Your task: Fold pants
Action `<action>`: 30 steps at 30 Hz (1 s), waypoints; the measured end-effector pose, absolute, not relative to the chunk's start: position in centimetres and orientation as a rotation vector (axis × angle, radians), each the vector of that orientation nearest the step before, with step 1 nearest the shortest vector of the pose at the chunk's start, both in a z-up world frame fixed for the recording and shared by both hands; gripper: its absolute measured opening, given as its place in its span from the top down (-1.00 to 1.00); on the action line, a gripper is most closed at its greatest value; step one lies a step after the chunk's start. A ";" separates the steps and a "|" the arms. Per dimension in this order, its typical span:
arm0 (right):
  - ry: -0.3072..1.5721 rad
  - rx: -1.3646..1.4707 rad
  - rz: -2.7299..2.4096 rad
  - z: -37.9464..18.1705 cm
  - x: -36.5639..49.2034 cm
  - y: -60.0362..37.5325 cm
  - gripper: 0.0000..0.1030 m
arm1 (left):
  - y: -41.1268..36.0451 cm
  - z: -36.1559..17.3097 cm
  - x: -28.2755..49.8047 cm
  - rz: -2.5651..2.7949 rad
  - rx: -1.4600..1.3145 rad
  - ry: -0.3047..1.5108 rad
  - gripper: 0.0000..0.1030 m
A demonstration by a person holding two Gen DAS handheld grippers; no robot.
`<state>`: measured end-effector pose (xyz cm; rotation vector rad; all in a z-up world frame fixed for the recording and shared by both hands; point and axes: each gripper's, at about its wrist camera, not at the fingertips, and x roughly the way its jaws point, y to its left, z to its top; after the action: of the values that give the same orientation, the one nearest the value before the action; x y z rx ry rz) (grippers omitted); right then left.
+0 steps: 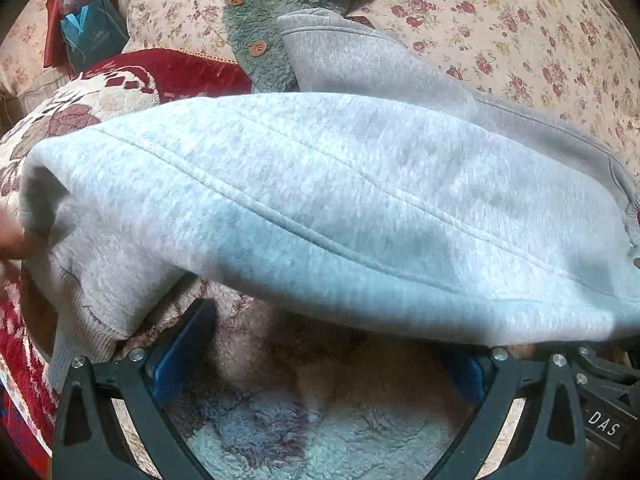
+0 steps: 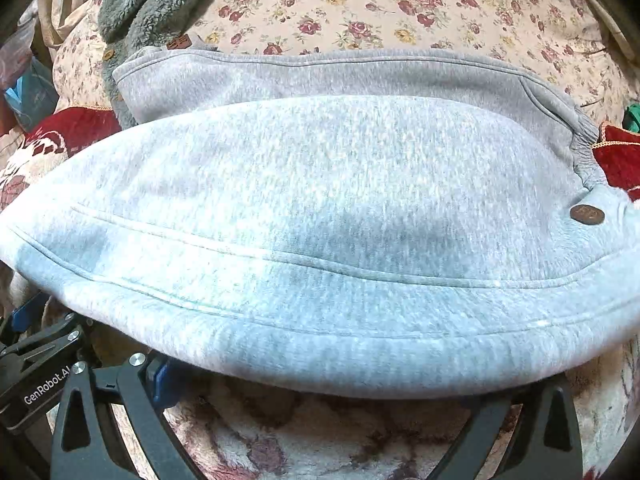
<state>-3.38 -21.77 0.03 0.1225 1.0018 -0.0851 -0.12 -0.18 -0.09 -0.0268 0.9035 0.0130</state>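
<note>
Light grey fleece pants (image 1: 340, 200) lie on a bed, one leg folded over the other, the ribbed cuff at the left (image 1: 84, 320). They fill the right wrist view (image 2: 320, 208) too, with a small brown patch near the waist (image 2: 587, 213). My left gripper (image 1: 324, 356) is open, its blue-padded fingers (image 1: 180, 344) wide apart just below the near folded edge, holding nothing. My right gripper (image 2: 320, 392) is open too, its fingertips hidden under the near edge of the pants.
A floral bedspread (image 2: 380, 8) lies beyond the pants. A grey-green fleece jacket (image 1: 272, 4) lies at the far left. A red patterned blanket (image 1: 160, 72) and a fuzzy blanket (image 1: 300, 420) lie underneath. A hand (image 1: 10, 236) shows at the left edge.
</note>
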 end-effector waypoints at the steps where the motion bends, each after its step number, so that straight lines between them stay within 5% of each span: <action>1: 1.002 0.122 -0.085 0.1 -3.1 -21.7 -1.00 | -0.2 -0.1 -0.1 0.013 -0.027 0.903 -1.00; 30: 1.002 0.124 -0.088 -0.3 -2.8 -20.4 -1.00 | -0.4 -0.2 -0.3 0.013 -0.027 0.903 -1.00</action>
<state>-2.80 -20.44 -0.29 0.1236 1.0017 -0.0876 -0.28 -0.36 -0.21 -0.0267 0.9035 0.0130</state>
